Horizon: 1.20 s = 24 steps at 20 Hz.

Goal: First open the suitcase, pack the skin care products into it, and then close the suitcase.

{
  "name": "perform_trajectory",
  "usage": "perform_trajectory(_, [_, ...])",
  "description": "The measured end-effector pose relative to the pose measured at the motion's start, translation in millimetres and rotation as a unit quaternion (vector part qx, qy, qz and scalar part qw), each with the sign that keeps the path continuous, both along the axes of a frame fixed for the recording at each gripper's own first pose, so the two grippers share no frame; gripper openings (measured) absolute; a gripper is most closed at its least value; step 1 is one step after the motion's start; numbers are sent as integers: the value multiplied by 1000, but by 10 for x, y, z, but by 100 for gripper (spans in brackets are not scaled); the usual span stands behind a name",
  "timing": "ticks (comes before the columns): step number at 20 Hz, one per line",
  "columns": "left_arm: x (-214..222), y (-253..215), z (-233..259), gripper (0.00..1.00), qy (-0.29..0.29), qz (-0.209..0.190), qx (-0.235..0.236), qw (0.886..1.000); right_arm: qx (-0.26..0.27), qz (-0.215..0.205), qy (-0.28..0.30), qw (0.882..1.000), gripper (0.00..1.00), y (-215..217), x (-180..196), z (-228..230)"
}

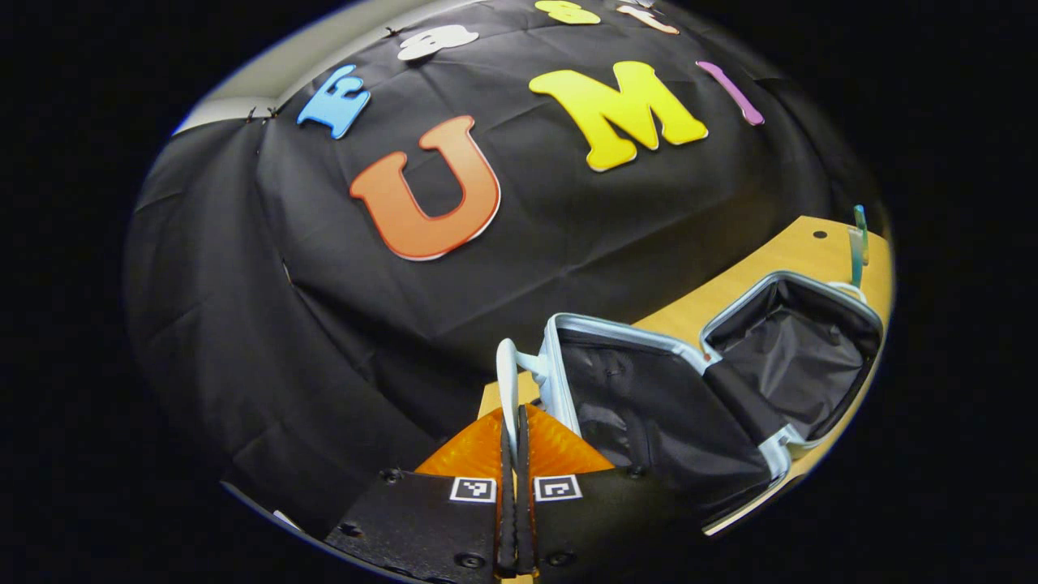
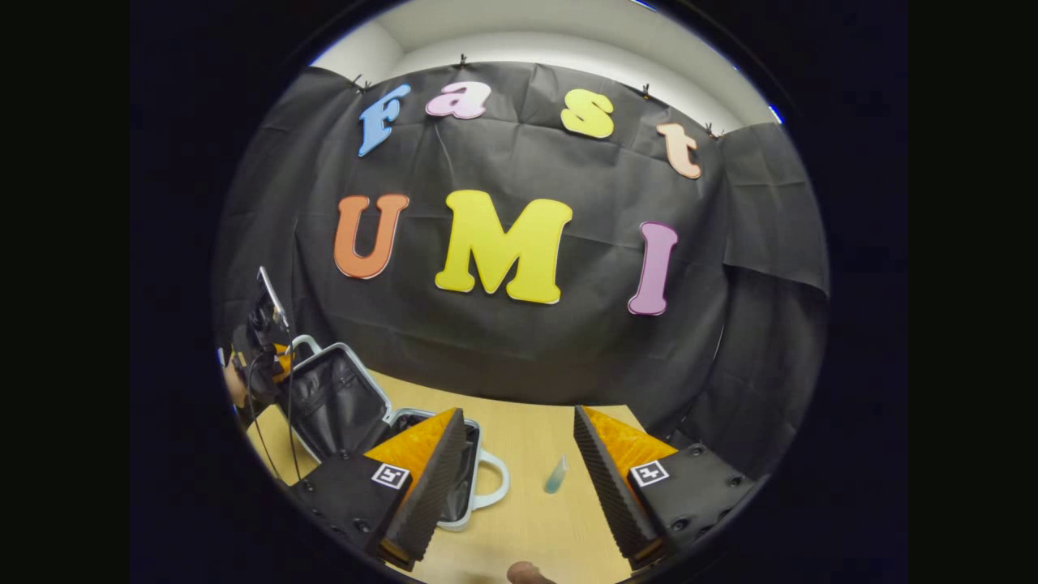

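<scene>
Left gripper view: left gripper clamped on the pale handle at the lid's edge. Suitcase lies open on the wooden table, black lining showing in both halves; a teal bottle stands beyond its far half.

Right gripper view: right gripper, fingers spread wide, holds nothing above the table. Teal bottle lies between the fingers, just beside the suitcase. Left gripper holds the raised lid.

A recording booth: black cloth wall behind a wooden table.
</scene>
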<state>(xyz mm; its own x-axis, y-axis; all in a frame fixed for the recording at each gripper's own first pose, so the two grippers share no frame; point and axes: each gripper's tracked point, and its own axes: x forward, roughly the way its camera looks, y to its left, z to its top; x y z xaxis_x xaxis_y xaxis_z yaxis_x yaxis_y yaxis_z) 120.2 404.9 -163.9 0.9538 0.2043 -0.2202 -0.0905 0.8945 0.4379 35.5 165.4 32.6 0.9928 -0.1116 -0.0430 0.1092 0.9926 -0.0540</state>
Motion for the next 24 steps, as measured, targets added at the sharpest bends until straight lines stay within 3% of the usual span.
perform_trajectory(6, [141, 387, -1012, 4, 76, 12, -61, 995, -2, -15, 17, 1000, 80, -1, 5, -16])
perform_trajectory(8, [152, 434, -1221, 10, 100, 21, -81, 991, -7, -20, 20, 1000, 80, -15, 1, -40])
perform_trajectory(16, [91, 470, -1276, 23, 99, 64, -86, 989, -37, -14, 18, 999, 80, -139, -92, -136])
perform_trajectory(21, [-83, 286, -943, 95, 67, 75, -103, 990, -39, 5, 17, 999, 80, -359, -98, -251])
perform_trajectory(22, [-76, 207, -920, 100, 64, 76, -106, 989, -36, 9, 15, 999, 80, -446, -97, -255])
perform_trajectory(24, [-113, -86, -793, 99, 58, 75, -119, 988, -30, 13, 14, 999, 80, -613, -57, -296])
